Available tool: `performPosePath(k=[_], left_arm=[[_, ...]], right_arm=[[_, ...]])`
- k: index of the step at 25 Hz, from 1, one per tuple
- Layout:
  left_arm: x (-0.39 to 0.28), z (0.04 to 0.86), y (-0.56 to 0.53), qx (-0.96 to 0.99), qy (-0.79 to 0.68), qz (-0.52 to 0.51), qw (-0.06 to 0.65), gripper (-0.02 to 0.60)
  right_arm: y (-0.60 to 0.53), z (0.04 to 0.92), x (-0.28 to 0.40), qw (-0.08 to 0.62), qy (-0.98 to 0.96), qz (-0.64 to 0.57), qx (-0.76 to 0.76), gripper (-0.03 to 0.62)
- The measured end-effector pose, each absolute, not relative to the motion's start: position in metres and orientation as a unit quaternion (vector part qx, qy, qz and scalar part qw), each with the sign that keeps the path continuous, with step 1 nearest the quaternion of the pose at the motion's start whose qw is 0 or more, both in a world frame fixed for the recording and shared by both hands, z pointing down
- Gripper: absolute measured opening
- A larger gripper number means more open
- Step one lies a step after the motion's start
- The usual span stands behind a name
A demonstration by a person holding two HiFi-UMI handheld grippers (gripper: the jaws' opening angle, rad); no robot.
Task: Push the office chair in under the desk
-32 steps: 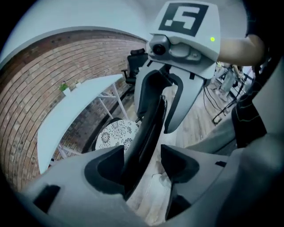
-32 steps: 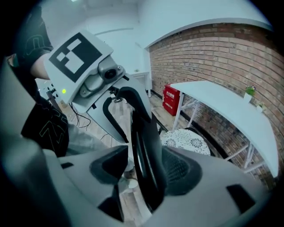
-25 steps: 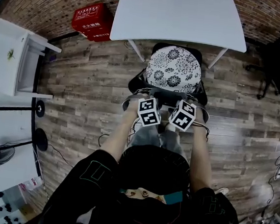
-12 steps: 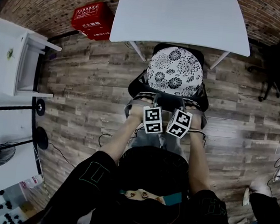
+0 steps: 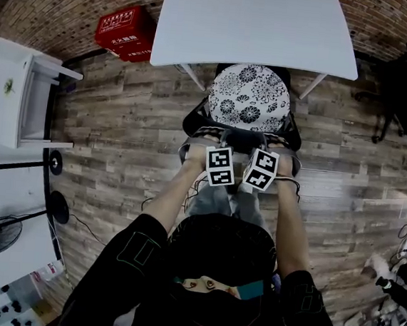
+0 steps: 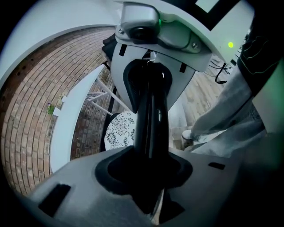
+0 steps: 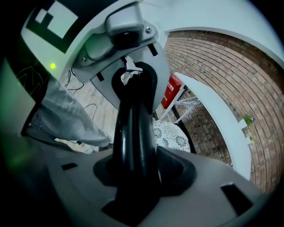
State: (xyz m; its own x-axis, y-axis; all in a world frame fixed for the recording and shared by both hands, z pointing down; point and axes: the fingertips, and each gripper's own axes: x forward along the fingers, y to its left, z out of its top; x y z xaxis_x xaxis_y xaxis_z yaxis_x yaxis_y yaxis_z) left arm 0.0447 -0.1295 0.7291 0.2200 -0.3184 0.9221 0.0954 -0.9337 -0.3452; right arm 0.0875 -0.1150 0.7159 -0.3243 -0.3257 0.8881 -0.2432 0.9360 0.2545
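While the person stands on the wood-plank floor point(image 5: 120, 136), both bare forearms reach straight ahead toward 12 o'clock, side by side. The wrists are bent so the grippers point steeply down. The left gripper point(image 5: 220, 154) and the right gripper point(image 5: 262, 159), marker cubes close together, sit on the black backrest point(image 5: 244, 138) of the office chair point(image 5: 193, 122). Each has just been closing its jaws, and in each gripper view the smooth, curved black rim of the backrest runs between the jaws, clamped by them. Farther out at 12 o'clock, the round seat cushion point(image 5: 250, 99), white with a black flower print, has its far edge just at the near edge of the flat white desk point(image 5: 253, 20). Most of the seat lies outside the desk. A closed red box point(image 5: 124, 32) stands at 11 o'clock by the brick wall point(image 5: 46, 7).
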Motion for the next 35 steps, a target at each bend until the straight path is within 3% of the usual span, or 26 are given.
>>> performPosePath(k=[35], left_arm=[[0.082, 0.733, -0.251, -0.761, 0.081, -0.621, 0.170, 0.106]], right_arm=[[-0.235, 0.716, 0.123, 0.558, -0.817, -0.040, 0.138, 0.165]])
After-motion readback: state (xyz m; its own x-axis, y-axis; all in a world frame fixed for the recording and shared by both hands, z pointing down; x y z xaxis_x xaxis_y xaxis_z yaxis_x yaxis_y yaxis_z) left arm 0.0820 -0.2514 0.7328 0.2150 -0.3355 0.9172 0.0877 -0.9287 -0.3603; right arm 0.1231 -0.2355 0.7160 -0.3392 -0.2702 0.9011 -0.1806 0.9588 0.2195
